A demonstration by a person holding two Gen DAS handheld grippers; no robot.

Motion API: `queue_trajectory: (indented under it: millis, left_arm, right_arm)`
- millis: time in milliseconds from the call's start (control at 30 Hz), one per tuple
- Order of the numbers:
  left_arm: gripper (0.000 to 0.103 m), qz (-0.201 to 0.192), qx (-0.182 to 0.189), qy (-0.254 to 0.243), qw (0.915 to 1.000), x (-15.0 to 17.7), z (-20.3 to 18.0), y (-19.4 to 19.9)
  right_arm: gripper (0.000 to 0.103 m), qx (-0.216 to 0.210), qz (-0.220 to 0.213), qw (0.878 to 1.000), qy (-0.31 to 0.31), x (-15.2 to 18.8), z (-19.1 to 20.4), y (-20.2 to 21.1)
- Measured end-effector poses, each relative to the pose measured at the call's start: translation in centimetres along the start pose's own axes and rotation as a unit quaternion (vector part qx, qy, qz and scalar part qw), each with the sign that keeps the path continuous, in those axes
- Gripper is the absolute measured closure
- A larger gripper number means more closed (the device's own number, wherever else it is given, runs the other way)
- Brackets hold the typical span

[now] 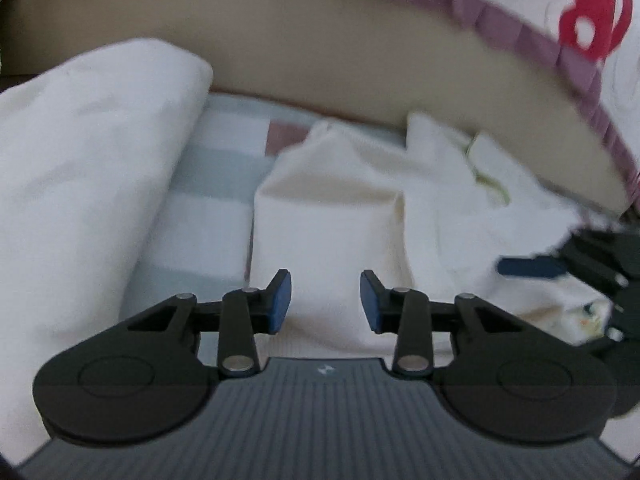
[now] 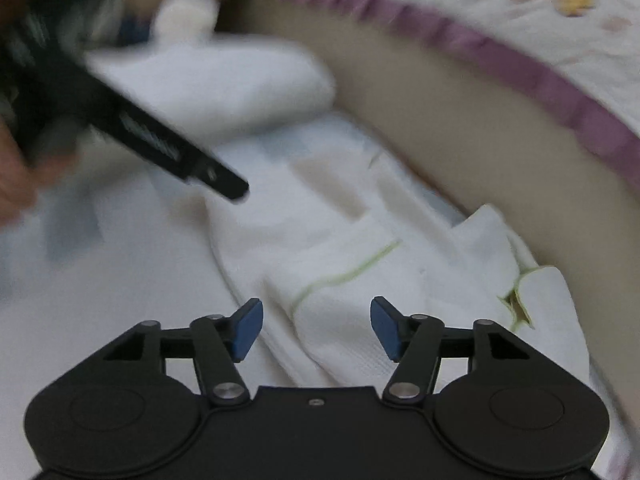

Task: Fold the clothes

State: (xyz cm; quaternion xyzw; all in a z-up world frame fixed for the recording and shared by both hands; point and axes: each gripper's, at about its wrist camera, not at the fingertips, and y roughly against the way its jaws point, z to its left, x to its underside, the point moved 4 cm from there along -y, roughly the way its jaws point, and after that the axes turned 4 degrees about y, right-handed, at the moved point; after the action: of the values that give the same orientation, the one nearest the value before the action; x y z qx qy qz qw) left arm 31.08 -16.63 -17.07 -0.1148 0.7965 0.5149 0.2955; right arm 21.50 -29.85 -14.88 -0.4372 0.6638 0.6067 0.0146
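Observation:
A white garment [image 1: 360, 208] with thin green trim lies partly folded on a striped sheet [image 1: 216, 184]. My left gripper [image 1: 325, 300] is open and empty, just above the garment's near edge. In the right wrist view the same garment [image 2: 352, 280] lies crumpled with its green-edged collar at the right. My right gripper [image 2: 316, 328] is open and empty over it. The right gripper also shows at the right edge of the left wrist view [image 1: 532, 266], and the left gripper shows blurred at the upper left of the right wrist view [image 2: 224, 184].
A rolled white cloth [image 1: 88, 152] lies to the left on the sheet. A beige wall [image 1: 320, 48] with a purple ruffled border [image 1: 500, 12] curves behind. The right wrist view is blurred by motion.

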Motion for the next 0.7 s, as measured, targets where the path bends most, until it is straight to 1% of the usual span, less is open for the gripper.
queue_trajectory:
  millis: [67, 100, 133, 167, 200, 233, 300, 333, 400, 433, 500, 567, 600, 633, 667, 700]
  left_arm:
    - [0.066, 0.011, -0.017, -0.015, 0.9997, 0.8, -0.3, -0.9]
    - [0.065, 0.015, -0.026, -0.026, 0.9992, 1.1, -0.5, -1.2]
    - [0.065, 0.019, -0.037, -0.038, 0.9984, 1.3, -0.7, -1.6]
    - [0.065, 0.023, -0.049, -0.051, 0.9972, 1.5, -0.8, -1.8]
    - [0.064, 0.026, -0.061, -0.062, 0.9959, 1.7, -0.8, -1.6]
    - [0.064, 0.026, -0.072, -0.069, 0.9947, 2.1, -0.6, -1.1]
    - [0.063, 0.024, -0.091, -0.079, 0.9925, 2.0, -1.0, -1.0]
    - [0.063, 0.022, -0.097, -0.088, 0.9911, 2.0, -1.4, -1.0]
    - [0.062, 0.017, -0.110, -0.119, 0.9867, 2.4, -2.0, -0.9]
    - [0.062, 0.021, -0.121, -0.130, 0.9840, 2.7, -2.1, -1.0]
    - [0.061, 0.027, -0.139, -0.147, 0.9789, 3.1, -2.3, -1.3]
    - [0.060, 0.027, -0.142, -0.148, 0.9784, 3.1, -2.3, -1.2]
    - [0.056, 0.027, -0.143, -0.145, 0.9788, 3.1, -2.1, -1.1]
    - [0.054, 0.026, -0.143, -0.135, 0.9802, 2.9, -1.7, -1.1]
    - [0.051, 0.026, -0.143, -0.124, 0.9816, 2.6, -1.3, -1.0]
    - [0.050, 0.025, -0.140, -0.113, 0.9833, 2.4, -0.9, -0.9]
  right_arm:
    - [0.052, 0.012, 0.022, 1.000, 0.016, 0.4, -0.5, -2.1]
    - [0.079, 0.013, 0.007, 1.000, -0.009, 0.6, -1.4, -2.1]
    - [0.097, 0.004, -0.015, 0.999, -0.047, 0.7, -2.4, -1.3]
    - [0.099, 0.006, -0.045, 0.994, -0.104, 1.0, -3.7, 0.4]
    - [0.099, 0.008, -0.076, 0.984, -0.160, 1.4, -5.1, 2.2]
    - [0.099, 0.012, -0.105, 0.971, -0.213, 1.9, -6.4, 4.1]
    - [0.099, 0.044, -0.153, 0.941, -0.300, 5.0, -8.0, 8.5]
    - [0.099, 0.059, -0.159, 0.927, -0.334, 7.0, -8.3, 9.9]
    - [0.097, 0.094, -0.135, 0.905, -0.393, 11.4, -8.4, 11.2]
    - [0.094, 0.110, -0.118, 0.893, -0.421, 13.6, -8.5, 11.6]
    - [0.089, 0.123, -0.049, 0.874, -0.467, 17.6, -8.8, 10.2]
    - [0.089, 0.119, -0.010, 0.853, -0.509, 20.3, -9.4, 9.1]
    - [0.088, 0.118, 0.007, 0.841, -0.528, 21.6, -9.7, 8.7]
    - [0.087, 0.123, 0.014, 0.832, -0.541, 22.3, -10.1, 8.9]
    - [0.082, 0.120, 0.000, 0.834, -0.538, 22.1, -10.5, 9.2]
    - [0.069, 0.118, -0.014, 0.836, -0.536, 22.0, -10.9, 9.6]
